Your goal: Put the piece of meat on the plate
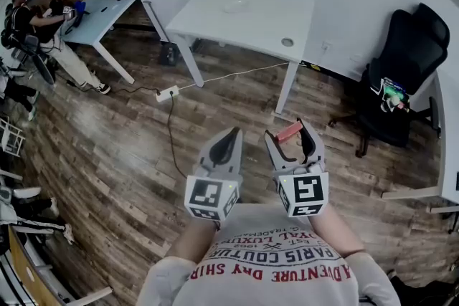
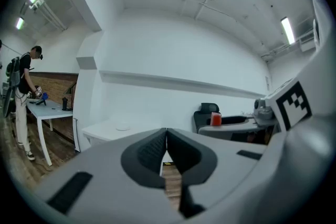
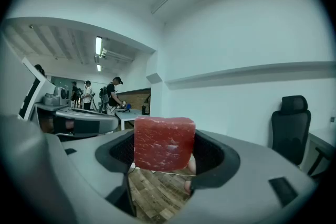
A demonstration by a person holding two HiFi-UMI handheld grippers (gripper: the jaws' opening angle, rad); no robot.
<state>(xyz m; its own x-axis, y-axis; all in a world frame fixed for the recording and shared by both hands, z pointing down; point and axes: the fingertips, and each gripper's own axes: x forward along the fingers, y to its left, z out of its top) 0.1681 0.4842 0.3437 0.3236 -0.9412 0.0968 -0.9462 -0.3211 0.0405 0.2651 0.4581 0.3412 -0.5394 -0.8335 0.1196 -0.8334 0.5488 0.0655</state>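
Wood floor (image 1: pixel 107 154) is lying open before the white bench (image 1: pixel 215 25) carrying the plate (image 1: pixel 235 7). Short of the bench's near edge, the right gripper (image 1: pixel 285 130) is clamping the piece of meat (image 1: pixel 290 132); the jaws of the left gripper (image 1: pixel 232 134) are pressing together.

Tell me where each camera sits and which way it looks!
Head view: on the person's head, looking steeply down at wooden floor; shows shirt, left tool, right tool.
Left gripper view: rides the left tool, looking along its shut jaws toward a white table.
Right gripper view: rides the right tool, looking at the piece of meat it grips.
All three show that meat.
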